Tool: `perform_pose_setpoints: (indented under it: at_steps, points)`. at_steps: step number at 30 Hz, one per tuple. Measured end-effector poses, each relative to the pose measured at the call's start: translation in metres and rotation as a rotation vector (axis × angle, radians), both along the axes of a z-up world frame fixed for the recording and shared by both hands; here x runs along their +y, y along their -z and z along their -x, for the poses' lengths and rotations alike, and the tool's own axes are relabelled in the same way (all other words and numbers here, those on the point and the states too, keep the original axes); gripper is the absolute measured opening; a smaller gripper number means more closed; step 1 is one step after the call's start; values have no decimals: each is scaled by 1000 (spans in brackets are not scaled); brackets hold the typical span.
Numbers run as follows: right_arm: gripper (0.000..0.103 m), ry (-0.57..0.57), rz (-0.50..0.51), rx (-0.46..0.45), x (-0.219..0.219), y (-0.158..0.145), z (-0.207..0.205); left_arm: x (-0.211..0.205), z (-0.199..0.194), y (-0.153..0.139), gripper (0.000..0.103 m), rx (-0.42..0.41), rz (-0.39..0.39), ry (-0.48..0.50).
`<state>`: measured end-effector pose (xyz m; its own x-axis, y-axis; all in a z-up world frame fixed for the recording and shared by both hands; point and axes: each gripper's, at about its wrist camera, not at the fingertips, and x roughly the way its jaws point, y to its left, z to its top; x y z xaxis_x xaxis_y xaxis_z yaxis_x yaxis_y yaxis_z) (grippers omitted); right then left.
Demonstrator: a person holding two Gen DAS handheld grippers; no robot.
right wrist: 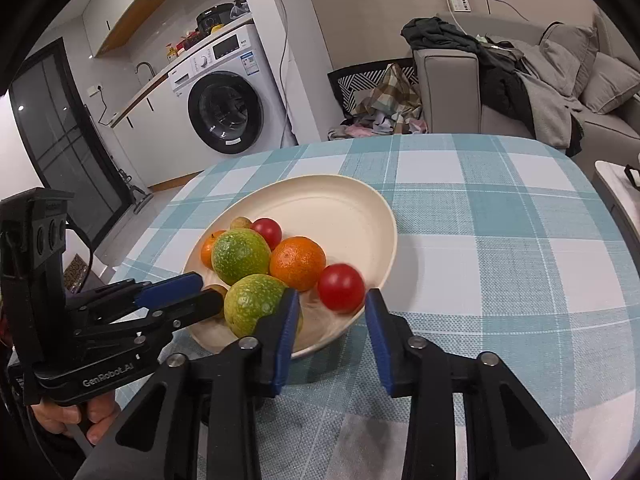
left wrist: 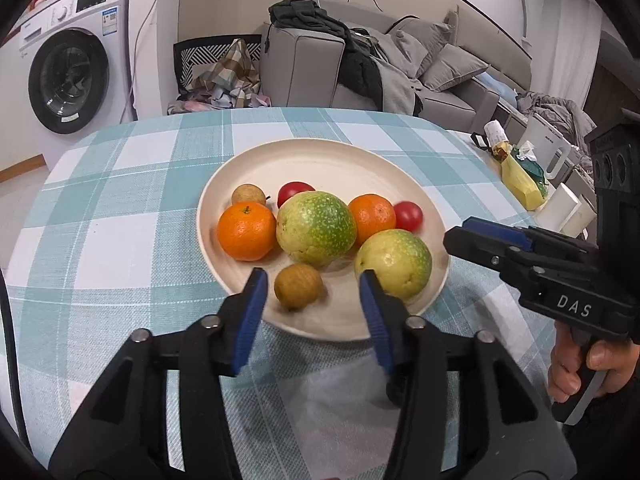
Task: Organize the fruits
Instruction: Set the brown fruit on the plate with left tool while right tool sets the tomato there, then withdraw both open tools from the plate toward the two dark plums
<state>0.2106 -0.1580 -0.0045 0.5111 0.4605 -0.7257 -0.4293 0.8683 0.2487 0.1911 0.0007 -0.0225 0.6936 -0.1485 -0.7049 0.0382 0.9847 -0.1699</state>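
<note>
A cream plate on the checked tablecloth holds two green-yellow fruits, two oranges, two red tomatoes and two small brown fruits. My left gripper is open, its fingers on either side of the near brown fruit, not touching it. My right gripper is open at the plate's near rim, with a red tomato just ahead between its fingertips, apart from them. The right gripper also shows in the left wrist view.
A side surface at the right holds a yellow packet, a white kettle and white boxes. Behind the table are a grey sofa with clothes, a laundry basket and a washing machine.
</note>
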Motion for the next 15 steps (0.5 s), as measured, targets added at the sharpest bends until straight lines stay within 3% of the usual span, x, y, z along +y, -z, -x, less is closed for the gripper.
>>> perform_pose_setpoints:
  at_steps: [4,7,9,11,13,15]
  points:
    - [50,7,3,-4,-5,-3,7,4,14,-6,77,-4,-1,-29]
    - [66,15,9,-14,-9,-6,14,7,25,-10,83,-14,-7,-41]
    - [88,26,-3,-22,-13,-9,19,8,33,-13,88,-19,-12,-43]
    - [92,33,-8,-25,-16,-11,23,10,40,-15,100,-26,-20,-50]
    - [102,35,2,-23,-17,-12,26,10,48,-18,102,-42,-29,-59]
    - [103,40,12,-24,-19,-11,30,10,55,-19,102,-41,-33,-56]
